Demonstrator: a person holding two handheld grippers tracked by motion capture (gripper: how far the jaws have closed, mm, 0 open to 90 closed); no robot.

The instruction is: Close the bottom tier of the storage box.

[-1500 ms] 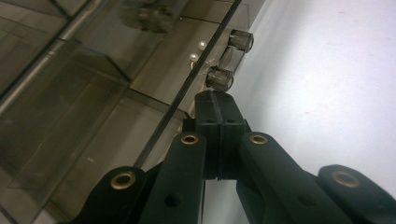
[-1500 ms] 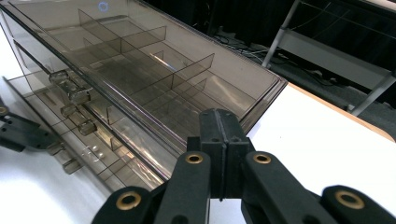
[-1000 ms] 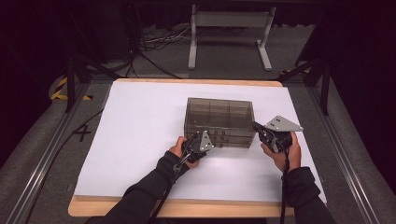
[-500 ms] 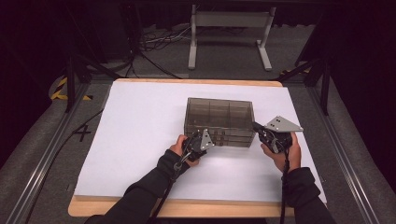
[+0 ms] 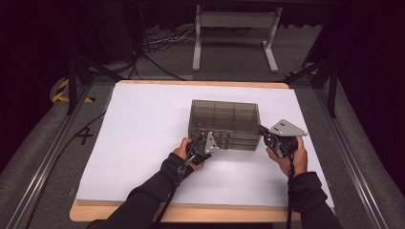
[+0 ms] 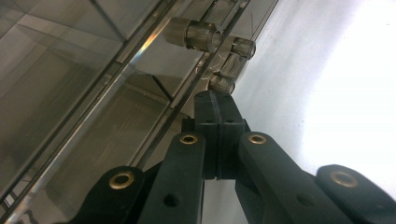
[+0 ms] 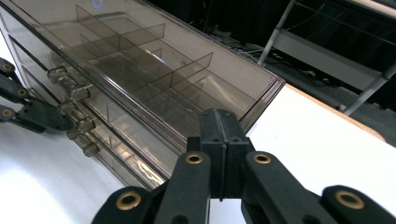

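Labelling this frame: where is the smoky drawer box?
High view: the drawer box sits right of centre on the white table, left gripper at its front, right gripper at its right corner.

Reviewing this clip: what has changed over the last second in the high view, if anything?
Almost nothing. The left gripper sits at the front of the smoky clear drawer box, jaws shut by its knobs, as before. The right gripper stays at the box's right front corner, jaws shut. The box has not shifted on the white table.
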